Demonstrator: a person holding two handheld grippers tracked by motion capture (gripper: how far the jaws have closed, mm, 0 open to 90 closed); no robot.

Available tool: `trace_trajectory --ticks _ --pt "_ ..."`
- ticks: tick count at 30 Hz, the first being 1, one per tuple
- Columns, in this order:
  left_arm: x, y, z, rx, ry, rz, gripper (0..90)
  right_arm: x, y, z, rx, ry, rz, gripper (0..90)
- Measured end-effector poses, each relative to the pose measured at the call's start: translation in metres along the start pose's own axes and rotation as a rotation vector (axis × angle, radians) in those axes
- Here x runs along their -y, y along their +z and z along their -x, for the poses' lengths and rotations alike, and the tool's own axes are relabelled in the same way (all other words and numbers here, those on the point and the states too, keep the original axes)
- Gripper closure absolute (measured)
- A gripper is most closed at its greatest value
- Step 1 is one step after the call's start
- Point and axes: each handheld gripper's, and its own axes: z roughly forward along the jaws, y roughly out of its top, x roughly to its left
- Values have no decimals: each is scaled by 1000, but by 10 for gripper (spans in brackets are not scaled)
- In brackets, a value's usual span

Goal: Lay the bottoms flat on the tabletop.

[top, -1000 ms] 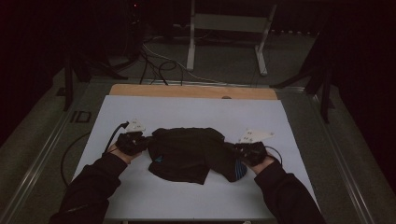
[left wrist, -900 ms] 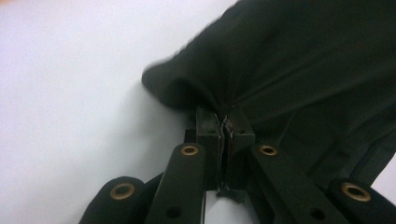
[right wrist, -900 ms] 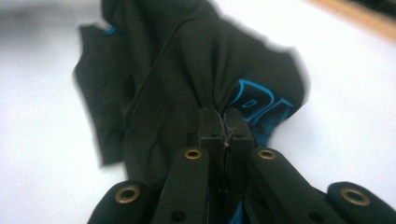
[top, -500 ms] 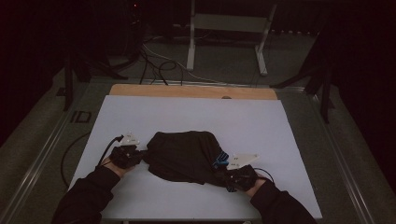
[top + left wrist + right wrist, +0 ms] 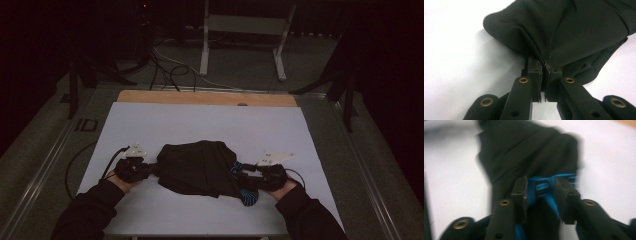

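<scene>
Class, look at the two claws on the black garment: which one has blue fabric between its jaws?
The right claw: bright blue fabric sits between its jaws at the garment edge. The left claw pinches only plain black cloth, jaws closed tight on a fold.

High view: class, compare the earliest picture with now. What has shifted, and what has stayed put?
The black garment has spread wider between the two claws. The right claw dipped toward the table's near edge, then came back up. The left claw remains shut on the garment's left edge; the right one keeps its place at the blue-trimmed edge. The white table cover is unchanged.
</scene>
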Motion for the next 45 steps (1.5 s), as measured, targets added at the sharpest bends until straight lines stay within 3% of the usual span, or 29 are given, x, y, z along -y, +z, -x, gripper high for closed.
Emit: trace_trajectory --ticks 2,3,4,5,7,11,14,16,17,18,22,26,29,31,32,39,45 --pt "-3 -4 -1 -21 -14 22 658 -2 1 14 35 36 -2 567" --pt "-3 -4 -1 -21 -14 22 603 -2 1 14 35 36 -2 567" --pt "-3 -4 -1 -21 -14 22 603 -2 3 20 57 43 -8 567" --pt "-8 -10 -7 -37 -45 46 500 0 10 28 50 68 -36 539" --pt "-12 -13 -12 -41 -63 51 447 3 19 34 56 100 -71 537" --pt "-21 -14 -23 -41 -107 55 424 10 35 41 89 141 -111 542" --pt "-27 -7 -30 -48 -144 49 432 14 46 43 84 169 -129 550" --pt "-27 -7 -30 -48 -144 49 432 15 49 43 80 170 -136 550" --pt "-30 9 -37 -54 -188 17 436 18 57 41 88 161 -175 549" --pt "-30 14 -38 -49 -208 7 436 19 58 39 80 158 -185 549" --pt "-28 34 -43 -45 -252 -57 438 26 63 34 80 141 -219 569" --pt "-24 47 -44 -69 -254 -87 543 26 63 29 102 113 -221 631" --pt "-23 48 -42 -62 -228 -71 716 25 63 27 116 86 -231 653" --pt "-24 47 -41 -64 -227 -54 863 25 63 28 112 109 -222 661" --pt "-25 47 -40 -72 -221 -53 887 25 63 30 107 110 -221 662" --pt "-30 43 -39 -98 -205 -38 897 23 62 33 119 114 -225 667" --pt "-37 35 -40 -130 -184 -17 898 12 49 44 146 122 -168 668"
